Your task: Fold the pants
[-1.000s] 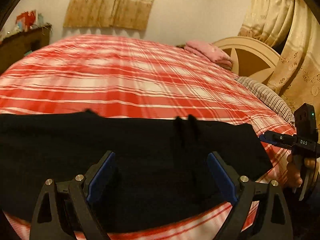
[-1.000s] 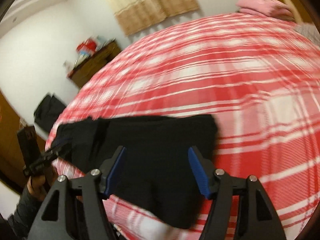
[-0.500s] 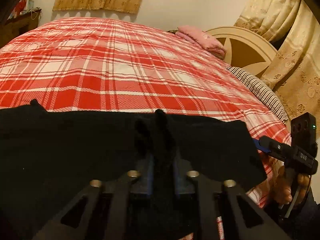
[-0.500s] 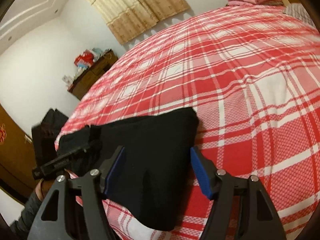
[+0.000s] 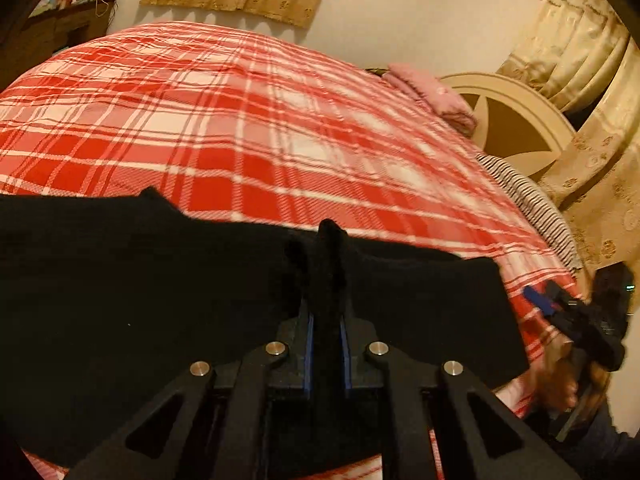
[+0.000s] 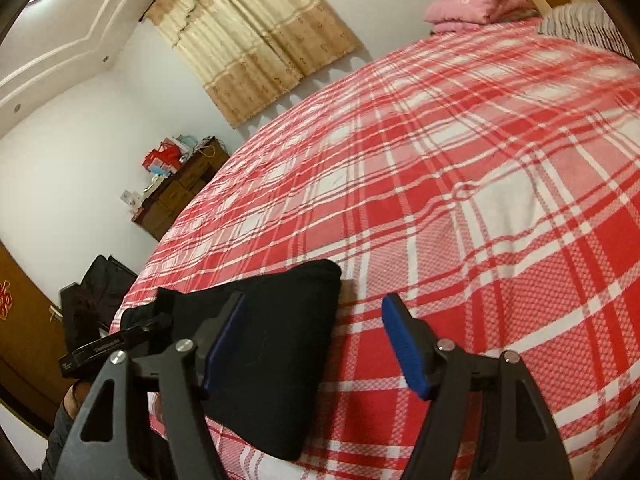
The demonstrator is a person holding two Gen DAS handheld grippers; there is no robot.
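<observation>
The black pants lie folded on the near edge of the red plaid bed. My left gripper is shut on a pinched ridge of the pants' fabric near their middle. In the right wrist view the pants lie at the lower left, and my right gripper is open and empty above their right edge. The right gripper also shows in the left wrist view, beside the pants' right end. The left gripper shows in the right wrist view at the pants' left end.
A pink folded blanket and a striped pillow lie by the cream headboard. A wooden dresser with clutter stands by the wall. A dark bag sits on the floor. Curtains hang behind the bed.
My left gripper has closed on a ridge of the pants' fabric. My right gripper has shifted right, staying open at the pants' right edge.
</observation>
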